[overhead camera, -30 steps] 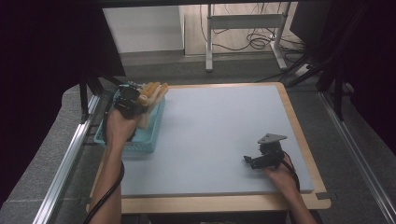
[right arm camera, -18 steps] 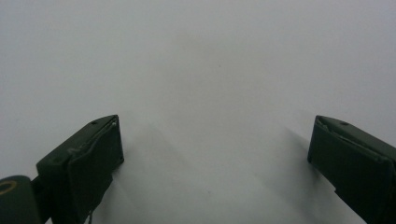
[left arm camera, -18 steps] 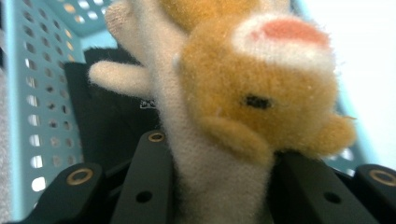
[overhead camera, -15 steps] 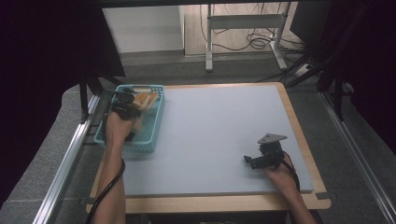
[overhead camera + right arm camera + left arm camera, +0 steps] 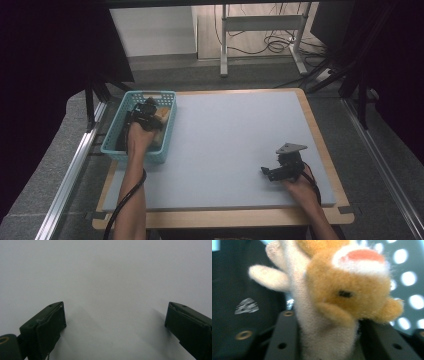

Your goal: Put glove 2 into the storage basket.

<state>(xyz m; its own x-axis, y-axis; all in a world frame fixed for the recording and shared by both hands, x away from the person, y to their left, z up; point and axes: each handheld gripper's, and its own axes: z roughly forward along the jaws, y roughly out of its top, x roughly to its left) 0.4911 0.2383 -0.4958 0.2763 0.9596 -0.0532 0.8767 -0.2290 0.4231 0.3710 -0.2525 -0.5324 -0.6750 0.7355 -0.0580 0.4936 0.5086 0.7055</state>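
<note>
Letting go of the fluffy orange-and-cream plush toy (image 5: 332,297) between its opening jaws, the left gripper (image 5: 148,113) is lowering it gently inside the teal plastic basket (image 5: 114,145), while the right gripper (image 5: 274,171) is resting wide open and empty.

The pale blue-grey foam mat (image 5: 230,150) lies bare across its middle and far side — wide passage there. At its left edge the teal perforated plastic basket (image 5: 112,142) walls in the left gripper (image 5: 146,114) and the tan-and-cream plush toy (image 5: 337,295) — little room inside.
</note>
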